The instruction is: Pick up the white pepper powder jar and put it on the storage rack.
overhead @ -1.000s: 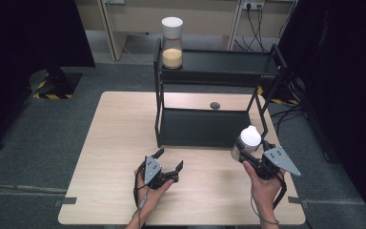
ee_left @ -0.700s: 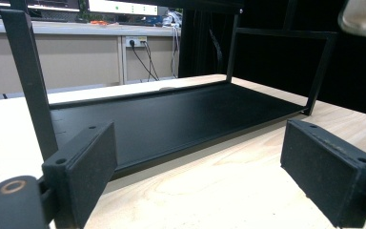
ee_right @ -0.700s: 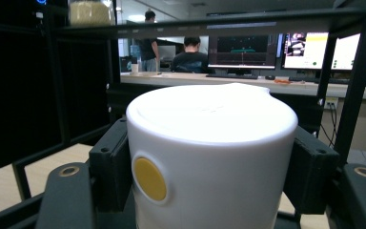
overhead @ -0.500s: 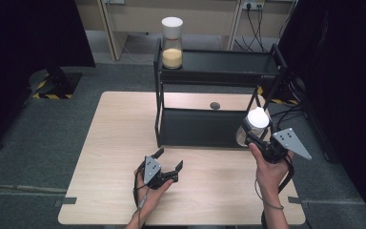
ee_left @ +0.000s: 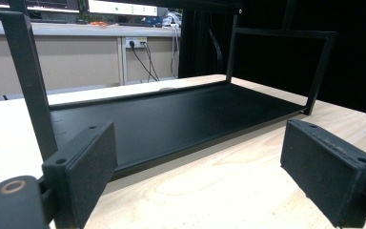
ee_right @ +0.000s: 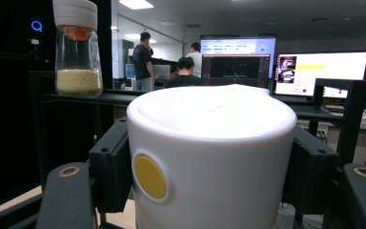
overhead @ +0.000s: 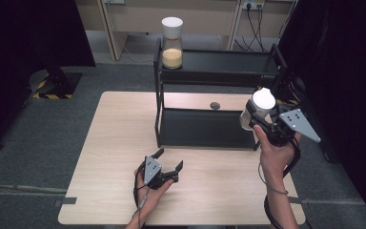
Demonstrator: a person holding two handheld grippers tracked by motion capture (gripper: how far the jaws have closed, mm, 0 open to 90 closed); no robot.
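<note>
Right gripper [overhead: 257, 119] is clamping a white-lidded jar [overhead: 257, 107] w/ both pads, holding it in the air by the rack's [overhead: 219, 129] right end. Left gripper [overhead: 167, 161] is sitting on the table [overhead: 114, 143], jaws wide open, nothing btwn them. Another jar [overhead: 172, 42] is standing on the top shelf.

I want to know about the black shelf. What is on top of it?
On the black shelf's top level stands a jar with a white lid, partly full of yellow grains. An orange part shows under the lid; what it is cannot be told.
</note>
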